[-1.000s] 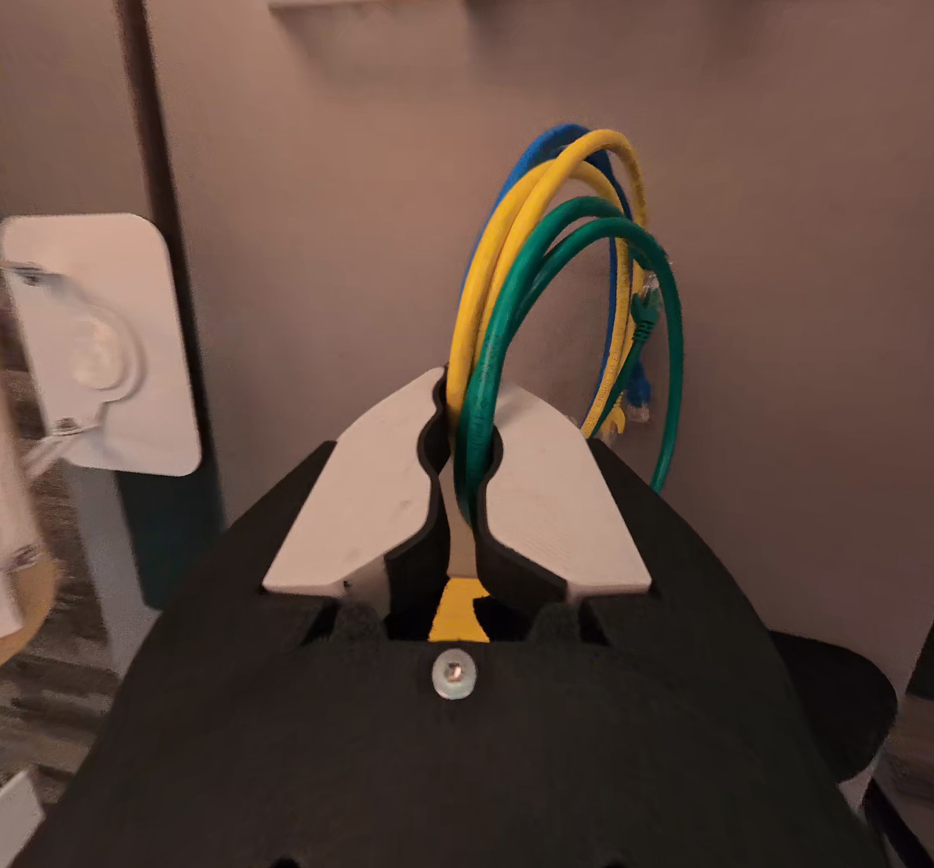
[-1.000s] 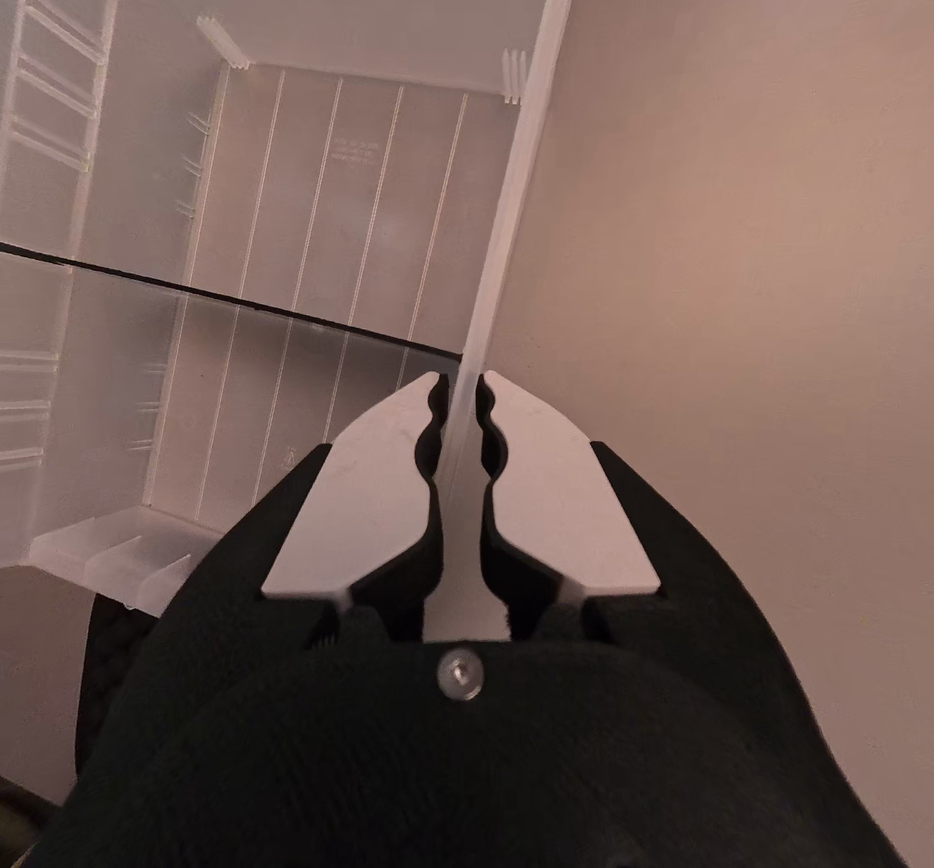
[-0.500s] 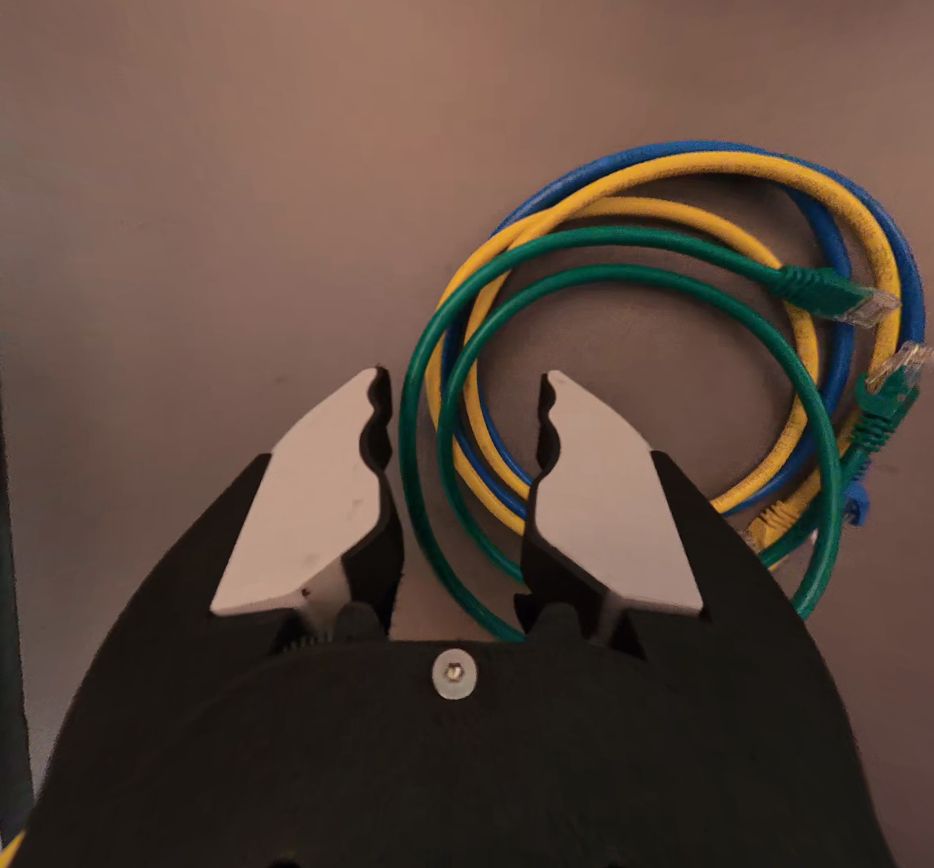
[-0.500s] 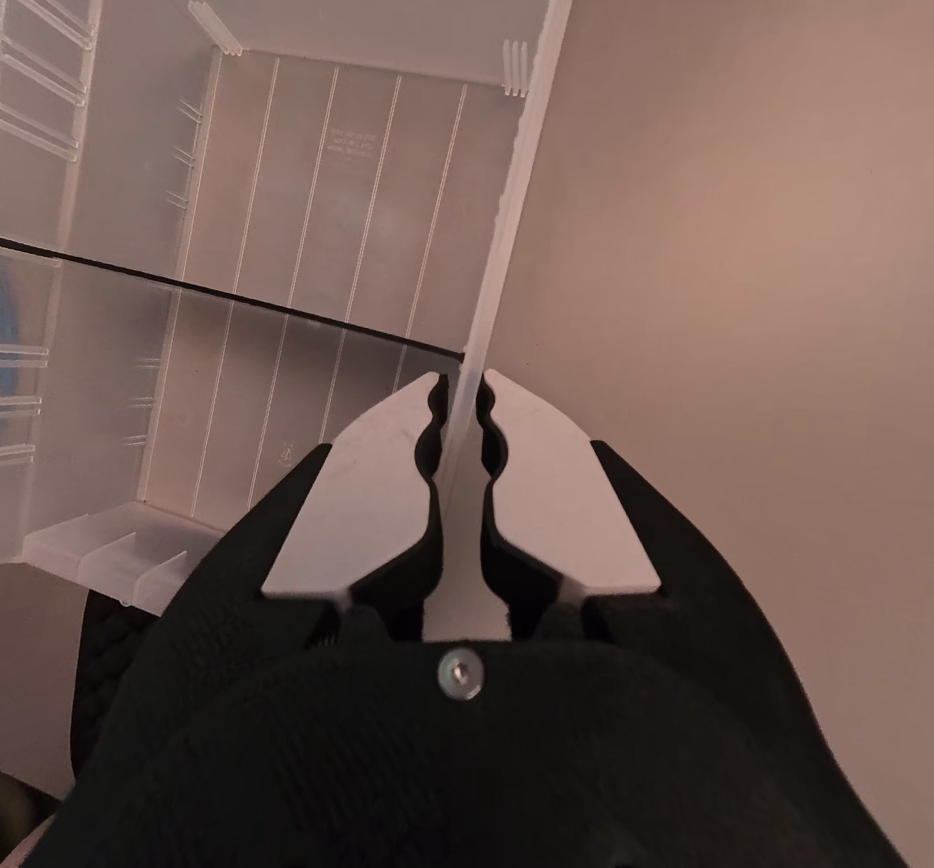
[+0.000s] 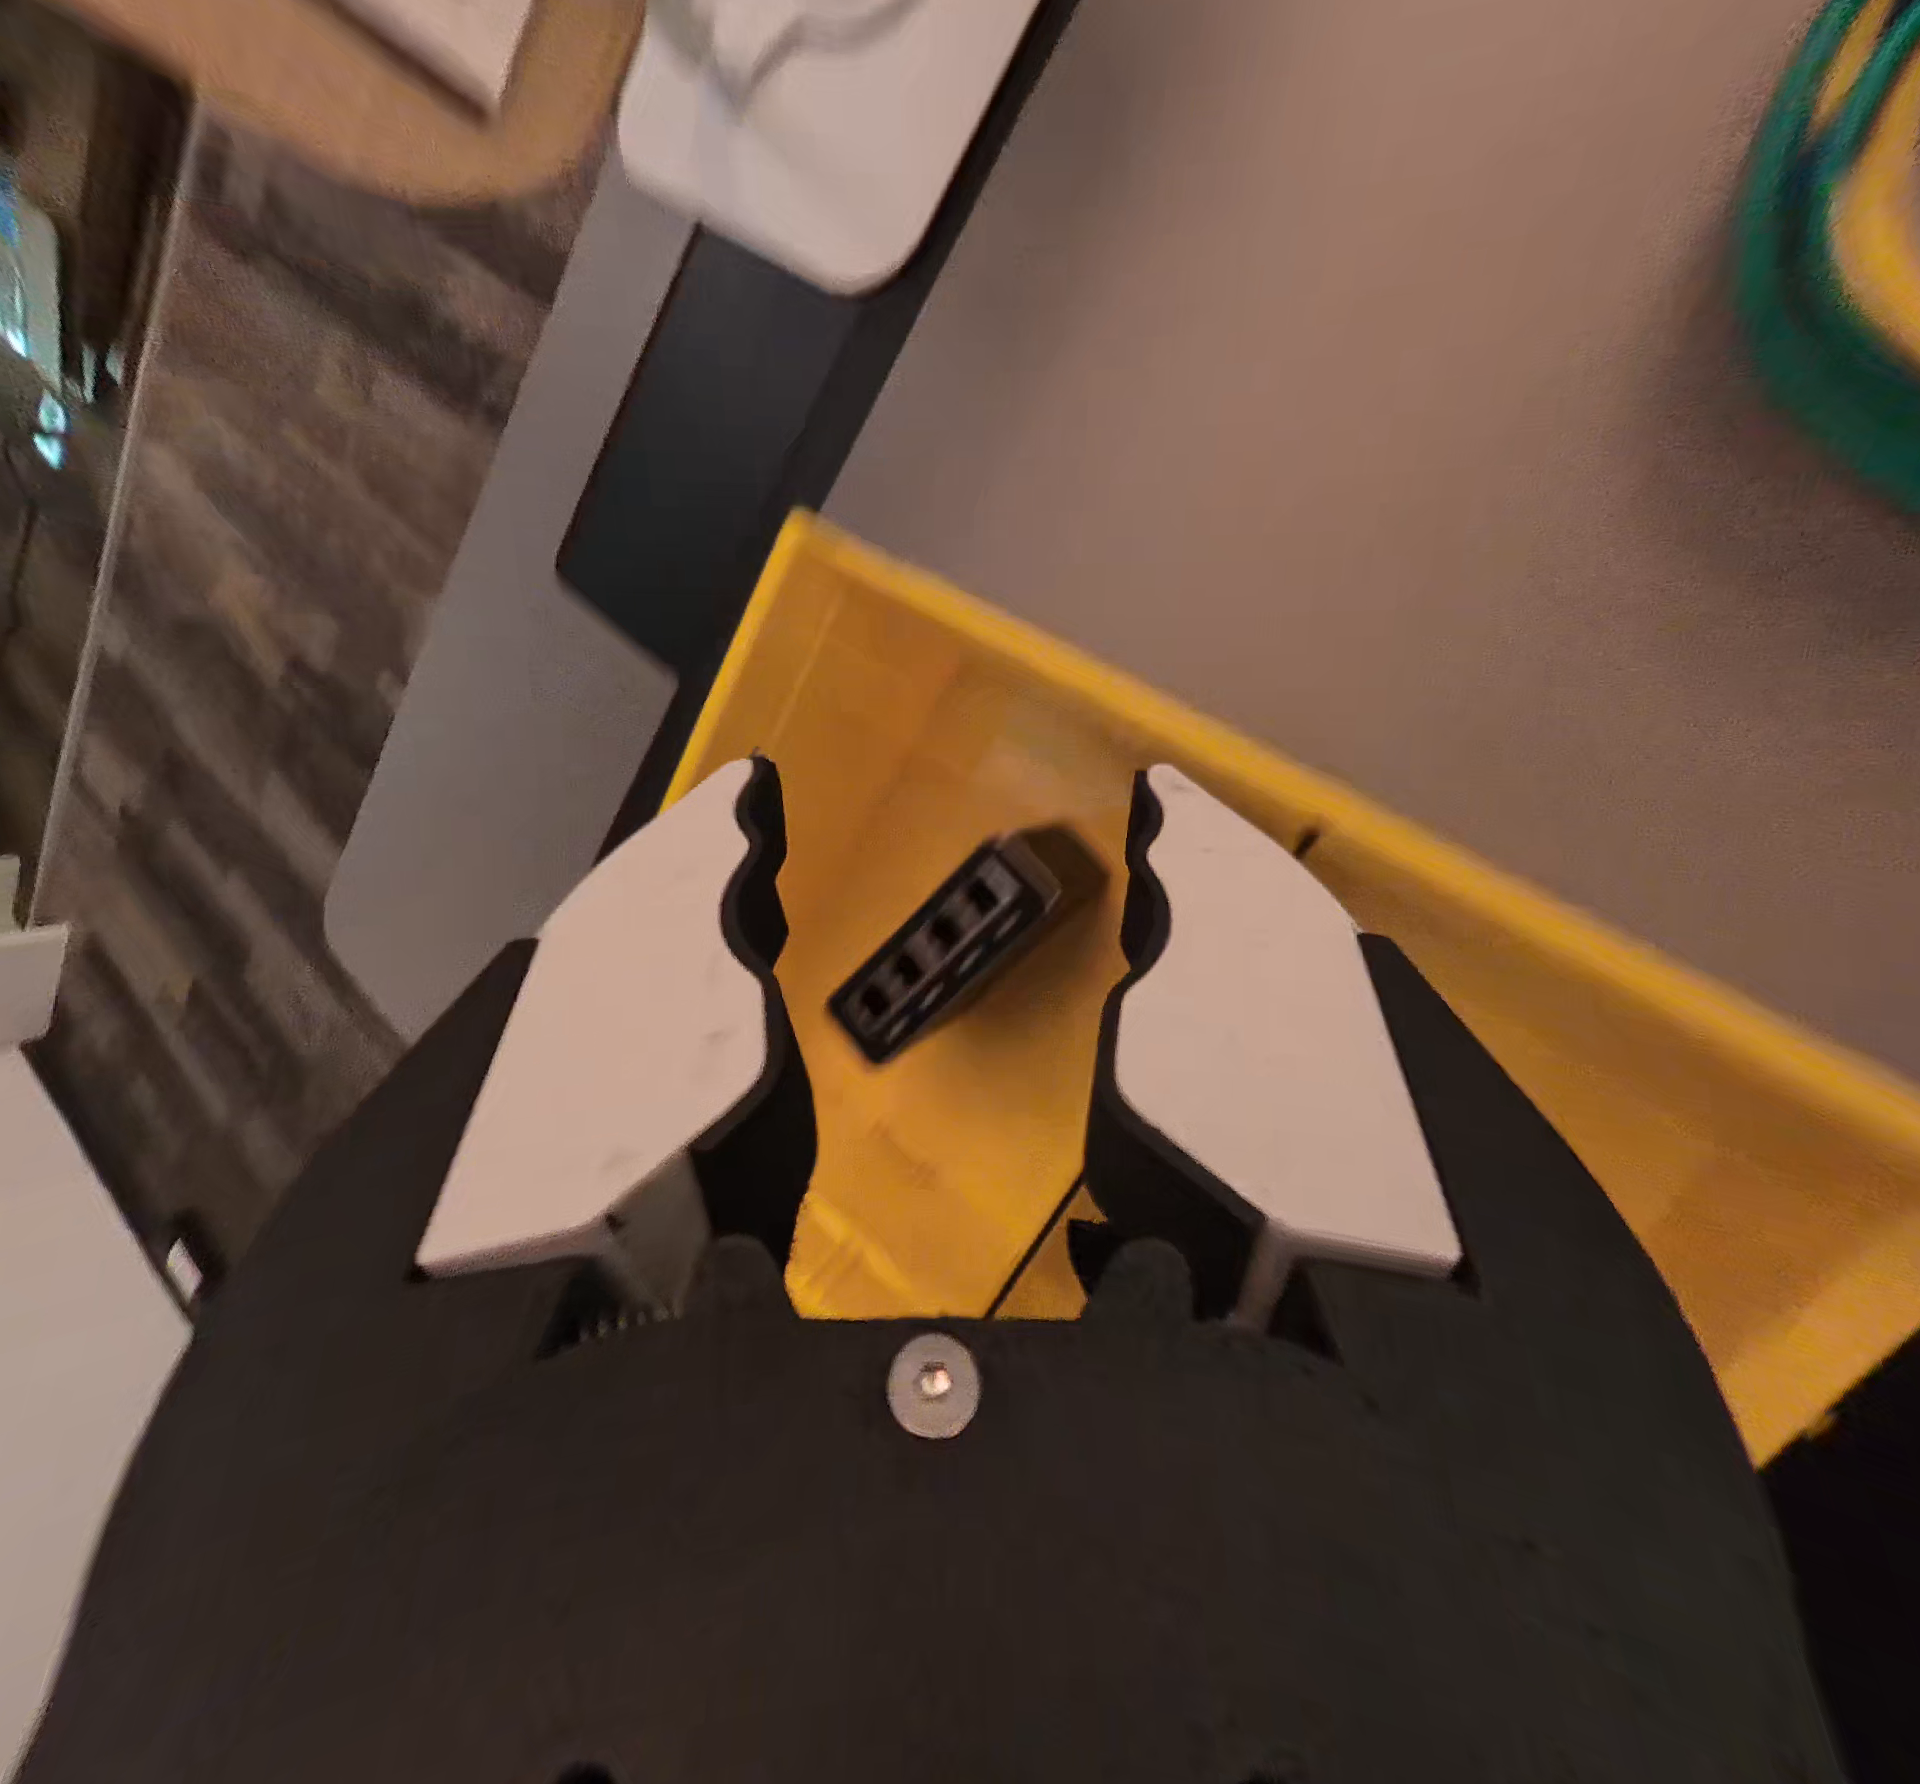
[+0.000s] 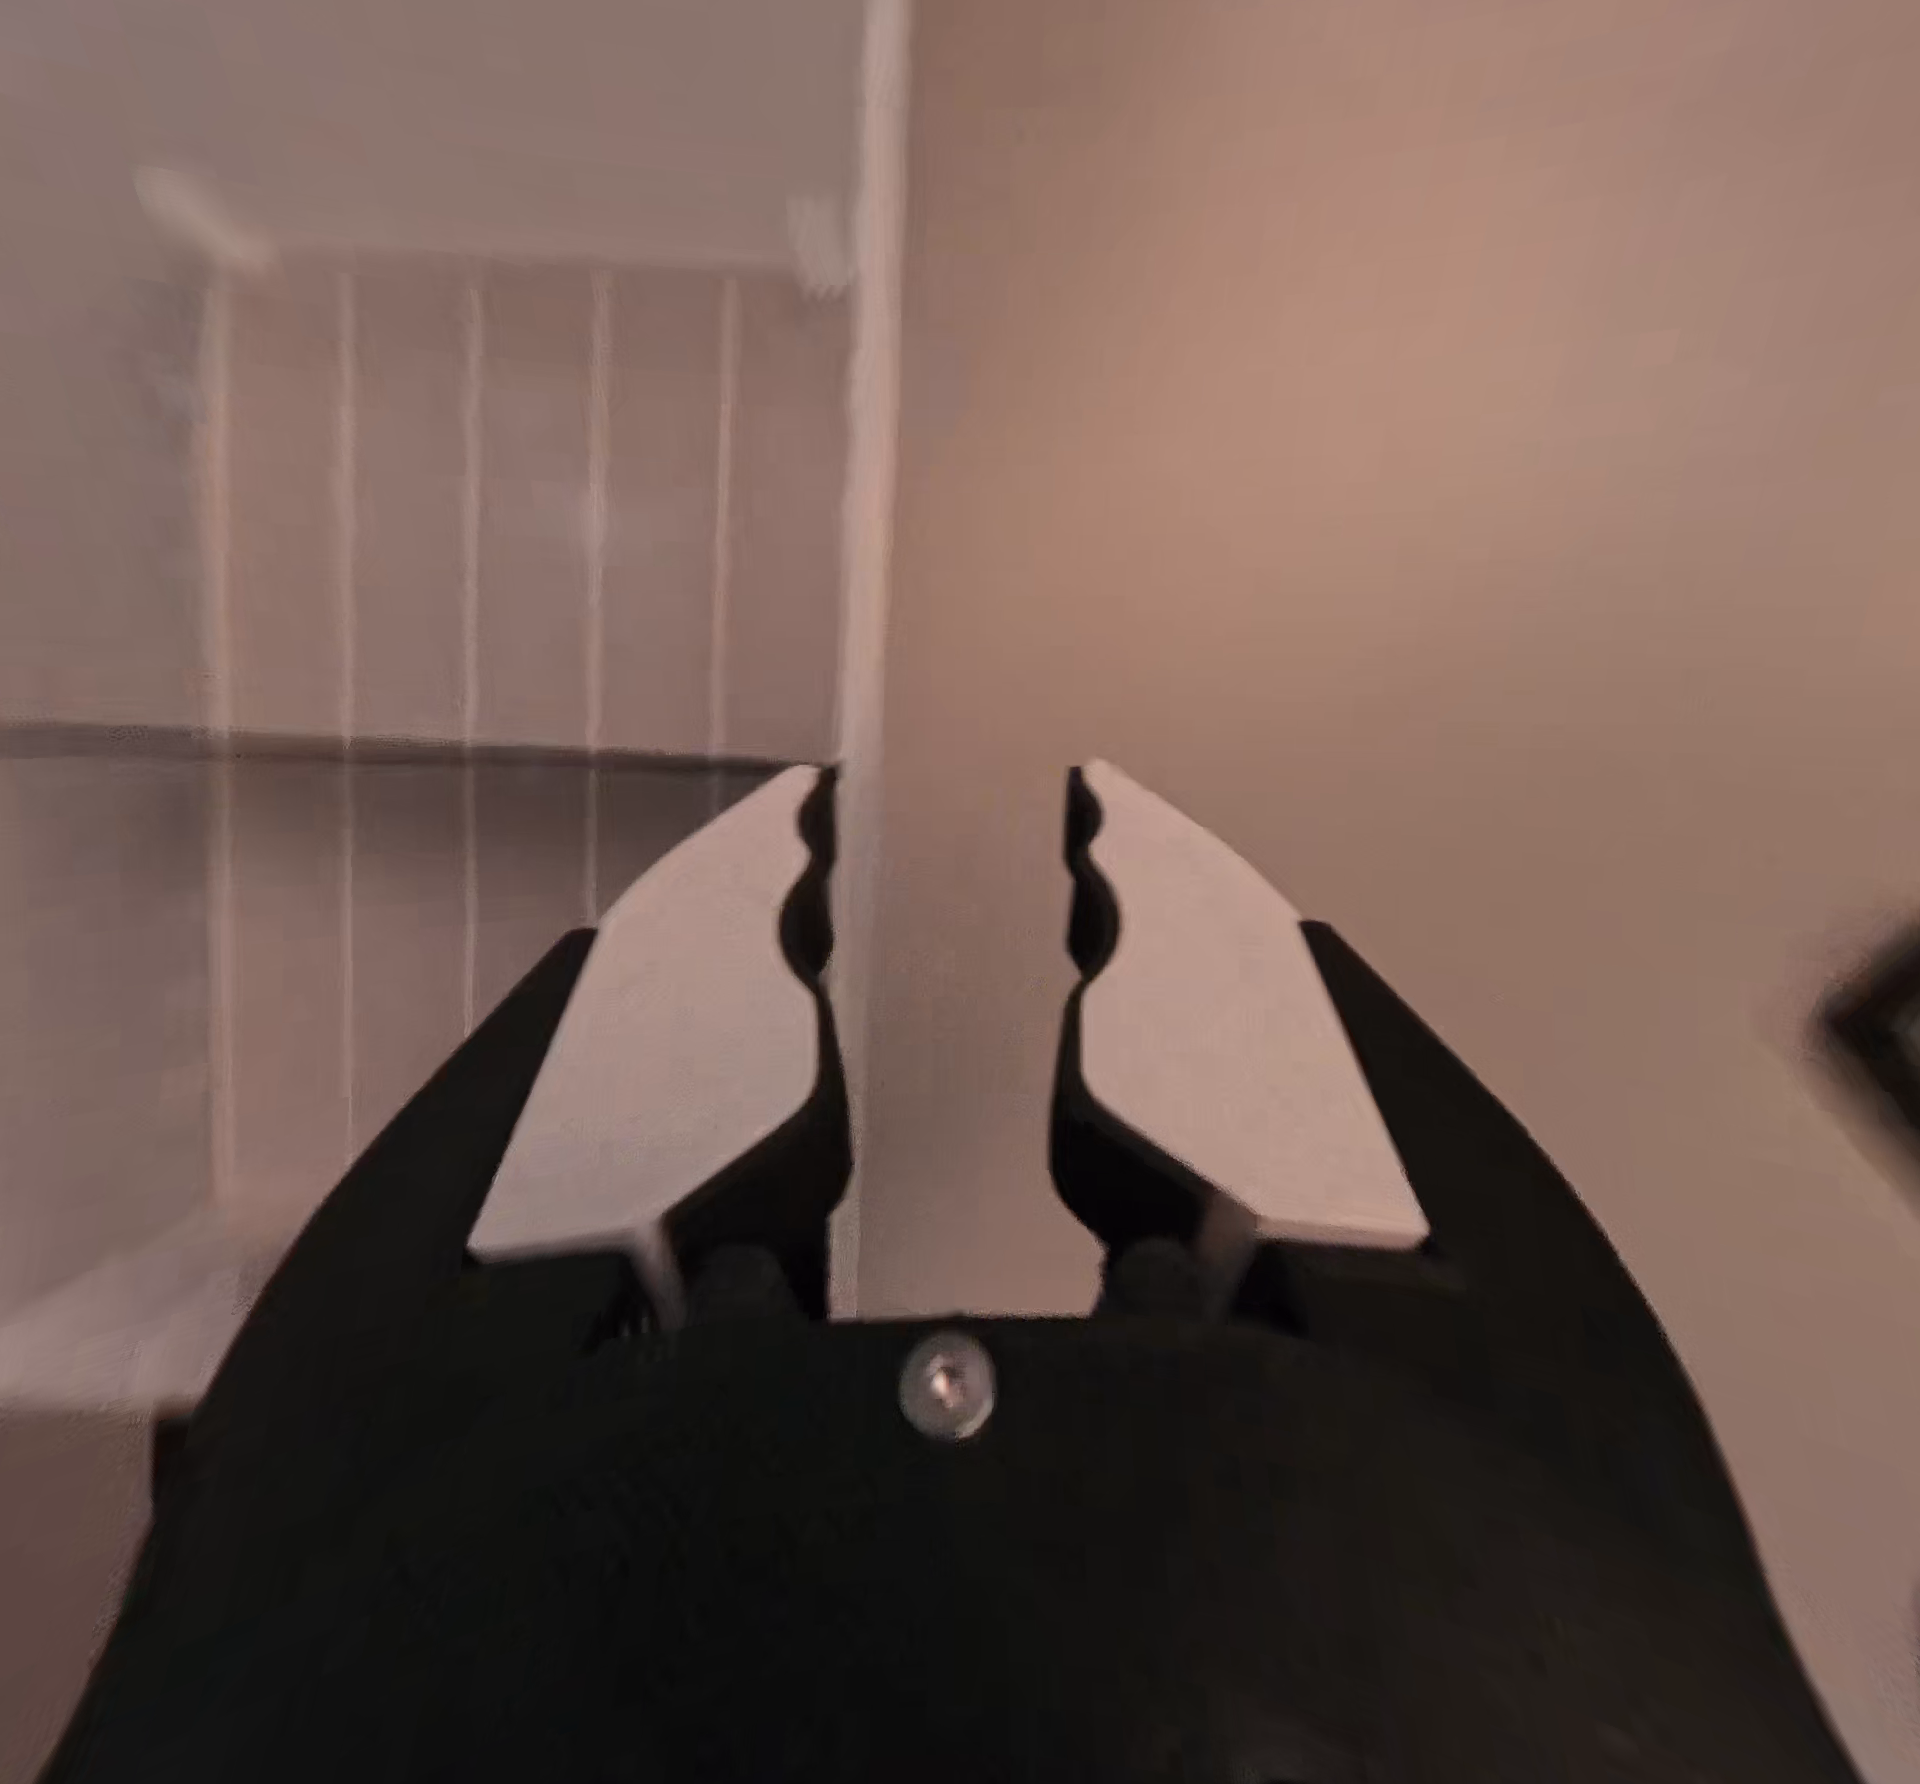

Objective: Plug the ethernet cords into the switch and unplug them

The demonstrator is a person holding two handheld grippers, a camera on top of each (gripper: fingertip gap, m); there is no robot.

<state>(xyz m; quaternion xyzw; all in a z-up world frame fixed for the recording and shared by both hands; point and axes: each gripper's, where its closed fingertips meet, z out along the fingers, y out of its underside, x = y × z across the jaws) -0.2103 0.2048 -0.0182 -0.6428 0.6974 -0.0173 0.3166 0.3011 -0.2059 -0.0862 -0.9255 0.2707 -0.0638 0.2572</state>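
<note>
A small black switch (image 5: 966, 945) with a row of ports lies inside a yellow bin (image 5: 1558, 1090) on the grey table. My left gripper (image 5: 951, 778) is open and empty, above the bin, with the switch showing between its fingers. The coiled green and yellow ethernet cords (image 5: 1839, 207) lie on the table at the upper right edge, blurred. My right gripper (image 6: 951, 778) is open and empty, beside the rim of a clear plastic bin (image 6: 868, 487).
A white plate-like fixture (image 5: 821, 72) sits at the table's left edge, with patterned floor (image 5: 260, 539) beyond it. A dark blurred object (image 6: 1870, 1038) shows at the right edge of the right wrist view. The grey table (image 6: 1403, 487) stretches to the right of the clear bin. My hands' fingertips stand some 65 cm from each other.
My left gripper let go of the cords, left them on the table and swung over the yellow bin. My right gripper opened and let go of the clear bin's rim.
</note>
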